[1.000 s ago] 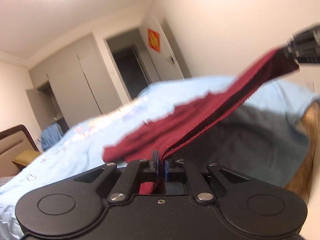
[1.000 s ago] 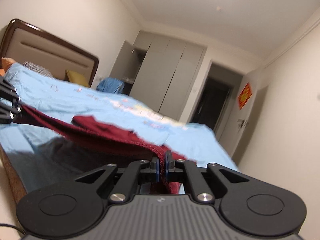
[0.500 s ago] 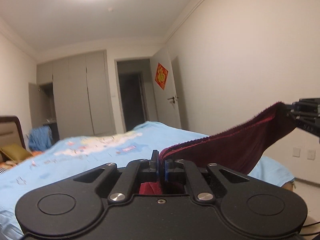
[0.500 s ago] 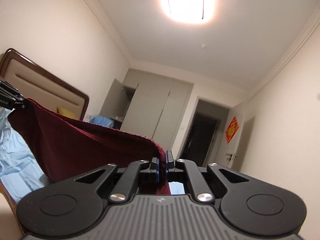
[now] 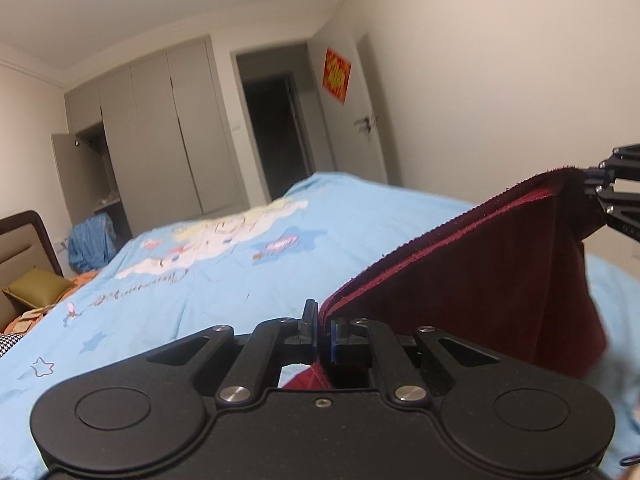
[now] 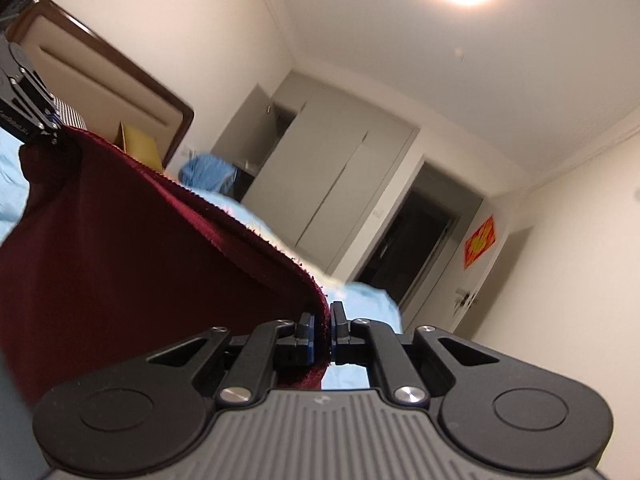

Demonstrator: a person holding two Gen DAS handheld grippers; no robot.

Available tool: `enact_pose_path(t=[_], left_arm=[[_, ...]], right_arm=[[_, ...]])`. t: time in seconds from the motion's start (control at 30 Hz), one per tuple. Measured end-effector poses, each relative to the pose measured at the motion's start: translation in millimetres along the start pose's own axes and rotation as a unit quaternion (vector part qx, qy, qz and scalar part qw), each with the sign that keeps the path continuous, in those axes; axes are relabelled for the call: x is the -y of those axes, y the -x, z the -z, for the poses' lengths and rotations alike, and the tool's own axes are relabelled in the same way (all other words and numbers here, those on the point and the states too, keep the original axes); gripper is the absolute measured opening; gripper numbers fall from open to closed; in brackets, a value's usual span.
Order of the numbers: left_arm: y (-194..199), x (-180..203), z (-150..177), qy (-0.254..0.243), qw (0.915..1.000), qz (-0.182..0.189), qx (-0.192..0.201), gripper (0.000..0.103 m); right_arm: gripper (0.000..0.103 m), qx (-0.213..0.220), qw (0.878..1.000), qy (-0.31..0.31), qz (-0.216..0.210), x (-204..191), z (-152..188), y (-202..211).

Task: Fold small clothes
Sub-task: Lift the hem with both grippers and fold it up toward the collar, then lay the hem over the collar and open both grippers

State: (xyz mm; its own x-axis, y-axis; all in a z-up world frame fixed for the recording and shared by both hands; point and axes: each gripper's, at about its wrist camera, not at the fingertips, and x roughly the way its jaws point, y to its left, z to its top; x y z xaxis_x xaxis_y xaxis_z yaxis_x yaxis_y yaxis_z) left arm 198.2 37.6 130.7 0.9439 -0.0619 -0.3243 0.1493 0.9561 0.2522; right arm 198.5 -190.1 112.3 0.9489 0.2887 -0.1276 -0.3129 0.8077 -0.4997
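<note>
A dark red garment (image 5: pixel 484 284) hangs in the air, stretched between both grippers above the bed. My left gripper (image 5: pixel 321 334) is shut on one end of its upper edge. In the right wrist view the same red garment (image 6: pixel 132 248) fills the left side, and my right gripper (image 6: pixel 323 330) is shut on its other end. Each gripper shows in the other's view: the right gripper (image 5: pixel 600 182) at the far right edge, the left gripper (image 6: pixel 52 130) at the far left. The garment's lower part hangs below the frames, hidden.
A bed with a light blue printed cover (image 5: pixel 224 264) lies below, with a brown headboard (image 6: pixel 104 76) and an olive pillow (image 5: pixel 38 290). Grey wardrobes (image 5: pixel 160 140), a dark doorway (image 5: pixel 276 128) and a blue bundle (image 5: pixel 90 246) stand at the far end.
Both grippers have tilted down again since half a second ago, when they pointed high at the ceiling; the garment, first lifted off the bed, stays taut between them in the air.
</note>
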Motion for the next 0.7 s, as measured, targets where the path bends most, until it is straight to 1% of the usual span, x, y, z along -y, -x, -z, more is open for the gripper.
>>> enact_pose_path(t=[0.07, 0.2, 0.27, 0.33, 0.47, 0.63, 0.67, 0.7], left_arm=[[-36, -5, 1, 0.002, 0.9996, -0.001, -0.027, 0.005], [-106, -18, 16, 0.013, 0.9969, 0.002, -0.078, 0.005], [-133, -23, 28, 0.022, 0.9948, 0.004, -0.1, 0.005], [-153, -23, 39, 0.027, 0.9929, 0.004, -0.116, 0.005], [-186, -24, 53, 0.022, 0.9907, 0.005, -0.134, 0.005], [-216, -27, 61, 0.026, 0.9886, 0.018, -0.147, 0.005], [-222, -26, 62, 0.026, 0.9879, 0.022, -0.151, 0.006], [-226, -26, 64, 0.027, 0.9873, 0.024, -0.154, 0.007]], right_arm=[[0.006, -0.026, 1.0, -0.004, -0.017, -2, 5, -38], [0.006, -0.078, 0.996, -0.007, -0.049, -11, 24, -103], [0.007, -0.099, 0.993, -0.01, -0.062, -18, 35, -131], [0.007, -0.115, 0.991, -0.009, -0.071, -26, 47, -154], [0.007, -0.138, 0.987, -0.011, -0.081, -38, 69, -184], [0.007, -0.162, 0.982, -0.033, -0.093, -39, 103, -201], [0.008, -0.167, 0.981, -0.036, -0.095, -39, 109, -203], [0.012, -0.171, 0.98, -0.037, -0.097, -38, 112, -206]])
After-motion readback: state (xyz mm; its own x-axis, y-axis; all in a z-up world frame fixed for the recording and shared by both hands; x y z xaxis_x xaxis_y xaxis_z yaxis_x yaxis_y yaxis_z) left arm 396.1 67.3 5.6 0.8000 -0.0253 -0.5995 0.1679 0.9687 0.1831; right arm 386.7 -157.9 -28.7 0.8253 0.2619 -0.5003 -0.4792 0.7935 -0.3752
